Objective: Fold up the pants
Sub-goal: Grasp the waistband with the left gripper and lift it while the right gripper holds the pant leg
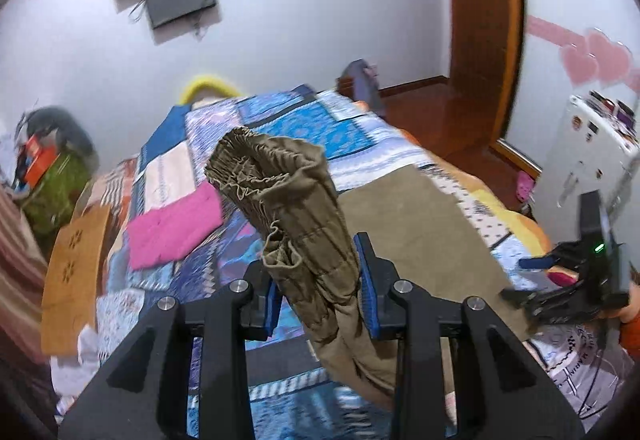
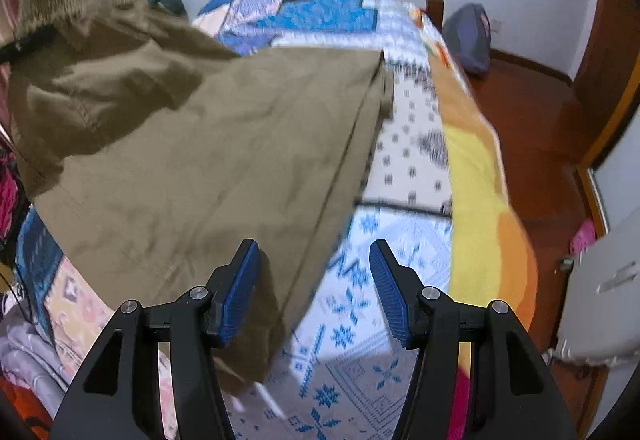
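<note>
Olive-brown pants (image 1: 292, 208) are held up by my left gripper (image 1: 320, 292), which is shut on the bunched waistband end; the elastic waist sticks up above the blue pads. The legs (image 1: 420, 224) hang down and drape onto the patchwork bedspread. In the right wrist view the pants (image 2: 200, 160) spread wide over the bed, lifted at the upper left. My right gripper (image 2: 314, 288) is open and empty, just above the pants' lower right edge. It also shows at the right of the left wrist view (image 1: 576, 280).
A patchwork quilt covers the bed (image 2: 400, 260), with a pink cloth (image 1: 172, 232) on its left side. Wooden floor (image 2: 540, 128) lies to the right, with a white cabinet (image 1: 596, 160). Clutter and a wooden chair (image 1: 76, 264) stand left of the bed.
</note>
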Available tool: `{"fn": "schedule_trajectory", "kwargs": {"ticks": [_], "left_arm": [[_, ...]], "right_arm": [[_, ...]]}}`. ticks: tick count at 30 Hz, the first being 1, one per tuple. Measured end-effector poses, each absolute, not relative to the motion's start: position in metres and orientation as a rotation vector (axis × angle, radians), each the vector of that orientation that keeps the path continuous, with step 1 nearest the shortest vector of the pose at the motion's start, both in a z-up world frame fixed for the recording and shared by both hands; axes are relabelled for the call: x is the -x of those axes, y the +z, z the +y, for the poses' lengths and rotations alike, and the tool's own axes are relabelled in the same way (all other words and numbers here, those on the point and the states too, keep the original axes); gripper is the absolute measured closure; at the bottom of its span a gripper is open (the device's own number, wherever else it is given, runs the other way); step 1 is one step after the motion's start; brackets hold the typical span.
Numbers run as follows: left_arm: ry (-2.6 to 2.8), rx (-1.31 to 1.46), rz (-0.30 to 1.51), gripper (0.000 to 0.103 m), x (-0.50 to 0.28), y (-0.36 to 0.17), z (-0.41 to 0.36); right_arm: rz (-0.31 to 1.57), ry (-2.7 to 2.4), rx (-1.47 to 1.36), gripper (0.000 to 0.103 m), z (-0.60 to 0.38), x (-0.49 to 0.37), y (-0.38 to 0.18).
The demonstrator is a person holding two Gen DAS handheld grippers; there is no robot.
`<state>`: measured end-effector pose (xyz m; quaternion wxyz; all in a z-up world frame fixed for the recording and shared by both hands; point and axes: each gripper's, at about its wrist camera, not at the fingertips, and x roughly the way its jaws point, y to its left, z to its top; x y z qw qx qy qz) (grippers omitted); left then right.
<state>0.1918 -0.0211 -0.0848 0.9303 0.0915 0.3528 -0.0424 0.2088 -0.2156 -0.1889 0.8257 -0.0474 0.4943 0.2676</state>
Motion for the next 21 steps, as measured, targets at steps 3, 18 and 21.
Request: {"fn": "schedule_trajectory", "kwargs": {"ticks": [3, 18, 21], "left_arm": [[-0.144, -0.197, 0.717, 0.072, -0.193, -0.082, -0.044], [-0.424, -0.129, 0.891, 0.078, -0.217, -0.136, -0.132], [-0.450, -0.116, 0.950, 0.078, -0.220, -0.155, -0.143]], "right_arm": [[1.034, 0.565, 0.092, 0.050, -0.214, -0.204, -0.193], [1.031, 0.586, 0.020, 0.050, -0.223, -0.204, -0.196], [1.030, 0.589, 0.013, 0.050, -0.224, -0.203, -0.197]]}}
